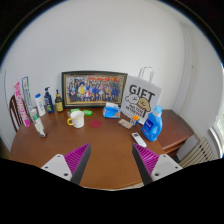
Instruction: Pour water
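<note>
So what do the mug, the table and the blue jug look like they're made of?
The mug looks like glazed ceramic: pale, smooth, thick-handled. The table looks like varnished wood: reddish-brown with a soft sheen. The blue jug looks like moulded plastic, opaque and glossy, probably a detergent bottle. The gripper is open, its fingers short of all three.

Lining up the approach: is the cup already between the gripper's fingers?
No. The cup stands on the table well beyond the open gripper, nothing between its fingers.

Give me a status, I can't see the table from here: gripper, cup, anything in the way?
Gripper open, holding nothing. Cream mug upright on the table, well beyond the fingers. Path to it clear; blue bottle off to the side.
</note>
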`<control>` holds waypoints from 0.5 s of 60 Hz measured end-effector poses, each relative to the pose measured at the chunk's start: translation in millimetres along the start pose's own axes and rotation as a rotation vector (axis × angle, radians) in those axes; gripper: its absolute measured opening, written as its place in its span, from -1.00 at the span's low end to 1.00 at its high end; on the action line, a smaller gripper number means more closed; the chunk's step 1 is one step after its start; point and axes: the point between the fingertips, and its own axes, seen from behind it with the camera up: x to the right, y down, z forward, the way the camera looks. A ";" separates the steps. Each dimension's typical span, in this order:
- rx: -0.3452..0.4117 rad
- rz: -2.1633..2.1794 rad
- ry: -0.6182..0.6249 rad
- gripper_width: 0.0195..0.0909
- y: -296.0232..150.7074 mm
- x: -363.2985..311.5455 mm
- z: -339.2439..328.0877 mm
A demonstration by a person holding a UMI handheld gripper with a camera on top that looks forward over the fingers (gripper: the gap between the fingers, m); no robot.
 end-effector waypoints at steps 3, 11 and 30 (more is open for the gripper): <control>-0.001 0.001 -0.013 0.84 0.3 -7.8 0.9; -0.002 -0.016 -0.074 0.85 2.3 -53.9 10.6; 0.003 -0.075 -0.341 0.87 21.4 -263.1 30.1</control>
